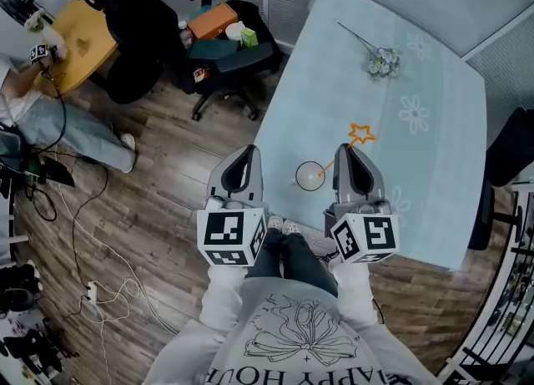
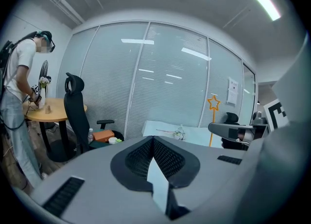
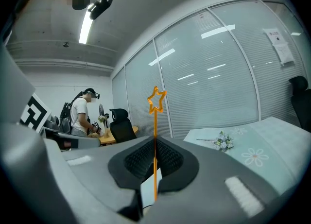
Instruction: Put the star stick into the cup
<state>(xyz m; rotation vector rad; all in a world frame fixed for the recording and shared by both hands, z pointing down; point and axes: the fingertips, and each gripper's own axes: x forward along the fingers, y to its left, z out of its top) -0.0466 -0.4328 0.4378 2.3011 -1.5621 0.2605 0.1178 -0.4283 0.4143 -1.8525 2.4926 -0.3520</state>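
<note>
Sweatshirt (image 1: pixel 292 341): nearest the lens in the head view; both sleeves reach forward to the marker cubes (image 1: pixel 231 237).
Left gripper (image 1: pixel 248 149): head view places it at the tabletop (image 1: pixel 434 158) edge, just left of the cup (image 1: pixel 310 176), not touching it.
Cup: clear and upright on the tabletop, between the two grippers.
Star stick (image 1: pixel 361 133): slanted; the star end lies beyond the right gripper (image 1: pixel 349 149), and the lower end runs toward the cup's rim. Whether the tip is already inside cannot be told from this view.
Left fingers (image 2: pixel 138 157): the left gripper view shows them clenched together with nothing between them; the star stick and right gripper appear off to the right.
Right fingers (image 3: pixel 136 160): the right gripper view shows them grasping the stick's shaft, with the star standing above them and the lower end passing out of sight below.
Step in hand: judged to be bringing the stick's lower end to the cup's mouth.
Next move: calls for setting the tip inside the rim, then releasing the right fingers once the stick leans on the wall. A light cup may tip, so the left gripper could steady it.
</note>
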